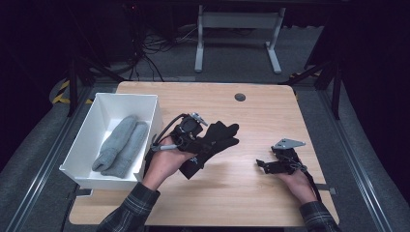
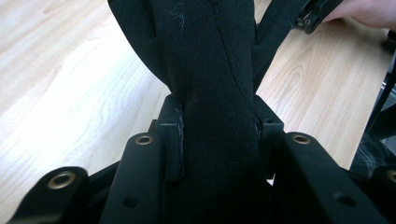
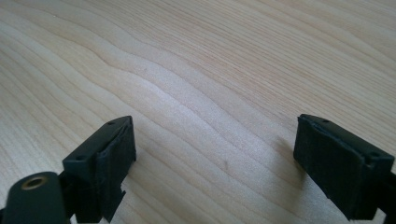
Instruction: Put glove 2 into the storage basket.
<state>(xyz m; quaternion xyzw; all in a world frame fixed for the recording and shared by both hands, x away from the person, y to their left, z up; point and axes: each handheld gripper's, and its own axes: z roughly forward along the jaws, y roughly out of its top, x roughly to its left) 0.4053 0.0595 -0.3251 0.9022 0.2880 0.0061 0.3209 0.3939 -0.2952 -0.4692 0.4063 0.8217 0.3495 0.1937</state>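
High view, from the left side: you see a white box (image 1: 145, 104) that stands at the left edge of the wooden surface (image 1: 251, 121), partly over the edge. Inside it lie two grey gloves (image 1: 121, 145), side by side and touching each other, with the fingers toward the far wall.

Just to the right of the box is your left hand (image 1: 167, 164), palm up, and it holds the left tongs (image 1: 193, 145). These tongs are clamped on a black glove (image 1: 217, 137). The glove spreads out to the right and away from you, its fingers point to the far right, and it is near the middle of the surface. I cannot tell if the glove touches the wood or hangs a little above it.

In the left gripper view the black glove (image 2: 210, 93) passes between the two jaws, and the jaws press it from both sides, so the cloth becomes narrow there and wider above.

Further right, well apart from the glove, your right hand (image 1: 297, 183) rests near the right edge of the surface and holds the right tongs (image 1: 270, 164). A grey plate (image 1: 288, 143) sits on top of them. In the right gripper view the right tongs (image 3: 215, 154) stand wide apart, with bare wood (image 3: 210, 70) between the jaws and beyond them.
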